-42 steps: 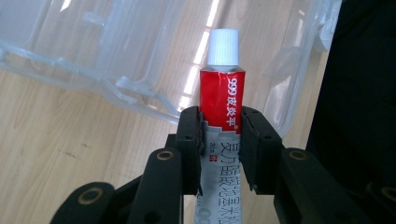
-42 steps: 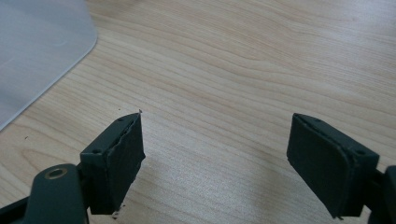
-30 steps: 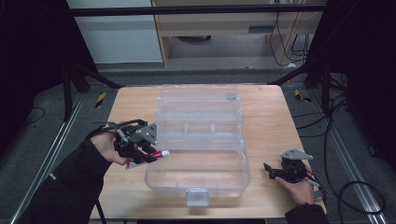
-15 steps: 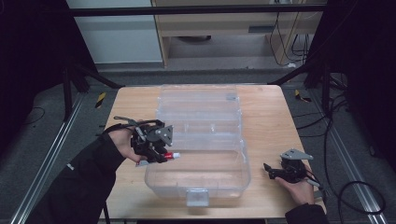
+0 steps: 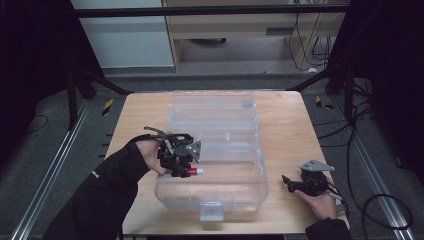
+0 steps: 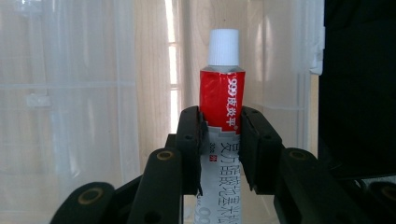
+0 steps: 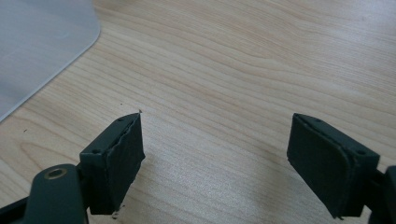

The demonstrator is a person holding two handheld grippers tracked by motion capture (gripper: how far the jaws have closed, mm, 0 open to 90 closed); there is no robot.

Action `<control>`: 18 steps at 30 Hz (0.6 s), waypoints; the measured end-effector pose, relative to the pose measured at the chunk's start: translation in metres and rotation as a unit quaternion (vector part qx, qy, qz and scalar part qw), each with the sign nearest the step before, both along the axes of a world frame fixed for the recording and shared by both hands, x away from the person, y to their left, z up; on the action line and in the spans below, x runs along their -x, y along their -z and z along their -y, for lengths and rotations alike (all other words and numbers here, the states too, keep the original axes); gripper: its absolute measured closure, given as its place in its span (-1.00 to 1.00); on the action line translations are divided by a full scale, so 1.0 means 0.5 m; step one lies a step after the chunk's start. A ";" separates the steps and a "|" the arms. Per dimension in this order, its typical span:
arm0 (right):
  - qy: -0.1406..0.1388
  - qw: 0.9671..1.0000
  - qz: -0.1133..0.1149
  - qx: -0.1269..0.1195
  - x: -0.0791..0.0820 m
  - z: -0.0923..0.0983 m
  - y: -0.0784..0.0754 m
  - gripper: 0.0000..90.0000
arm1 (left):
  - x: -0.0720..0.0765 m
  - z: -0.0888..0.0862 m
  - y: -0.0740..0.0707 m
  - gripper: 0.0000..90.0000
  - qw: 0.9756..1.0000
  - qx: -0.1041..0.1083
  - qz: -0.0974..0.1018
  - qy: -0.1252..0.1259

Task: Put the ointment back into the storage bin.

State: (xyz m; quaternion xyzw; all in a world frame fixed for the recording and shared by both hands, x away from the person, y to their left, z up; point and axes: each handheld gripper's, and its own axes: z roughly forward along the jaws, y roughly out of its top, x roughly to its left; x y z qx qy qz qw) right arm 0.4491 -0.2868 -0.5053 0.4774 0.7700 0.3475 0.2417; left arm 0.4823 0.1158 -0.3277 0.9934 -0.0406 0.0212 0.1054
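The left claw (image 5: 192, 170) is clamped on a small tube of ointment (image 6: 220, 105), its two black pads pressed against the tube's flat sides just below the red band. The tube is gripped at mid-body, so that the capped end projects freely ahead of the pads; this arrangement is judged to allow the tube to be lowered cap-first into a compartment without the pads fouling the walls. In the high view the tube (image 5: 194, 171) is held roughly level, above the near left part of the clear plastic organiser box (image 5: 252, 190), which lies open on the wooden surface (image 5: 292, 135) with its lid folded back away from the person. The tube is not yet resting on the box floor, as far as can be told. Deposit into the near section is judged to be the step in hand.

The right claw (image 7: 215, 163) is held wide, with nothing between its pads, and is parked low over bare wood to the right of the box, well apart from the tube. It is judged to be kept clear so that the left hand (image 5: 150, 155) is not obstructed.

The tube is narrow, with a white ribbed screw cap, a red band carrying white print, and a silvery-white lower body with grey characters. The body is flattened and slightly creased where it is gripped.
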 end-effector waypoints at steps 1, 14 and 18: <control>-0.001 1.000 -0.001 0.003 0.000 0.000 0.000 -0.58 | 0.000 0.002 0.005 0.56 1.000 -0.002 -0.002 0.000; -0.003 1.000 -0.003 0.004 -0.001 0.000 0.002 -0.58 | -0.007 0.026 0.060 0.56 0.999 -0.016 -0.017 0.024; -0.004 1.000 -0.001 0.006 -0.001 0.000 0.003 -0.58 | -0.010 0.029 0.076 0.56 0.999 -0.022 -0.018 0.027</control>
